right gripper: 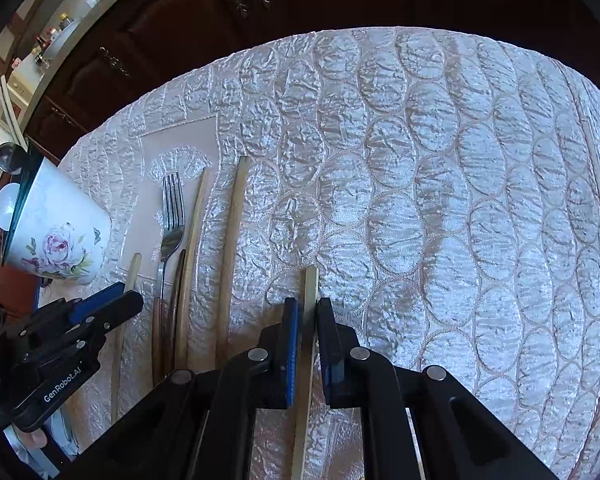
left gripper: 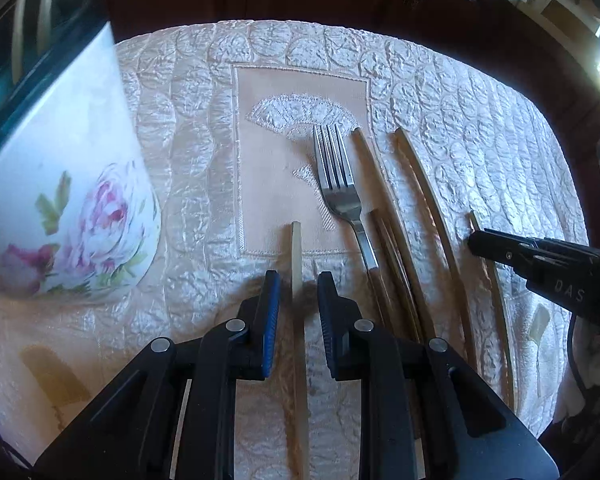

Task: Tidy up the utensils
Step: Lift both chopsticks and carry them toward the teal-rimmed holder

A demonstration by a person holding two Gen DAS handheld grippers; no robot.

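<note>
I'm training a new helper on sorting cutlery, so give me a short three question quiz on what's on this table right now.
1. True or false: the fork lies on the tablecloth with its prongs pointing away from the left claw.
2. Which thing bears painted pink flowers? A: the cup. B: a plate. C: a bottle.
3. Fill in: the thin pale stick lying between the left claw's open fingers is a ____.

Key: 1 true. 2 A. 3 chopstick.
</note>
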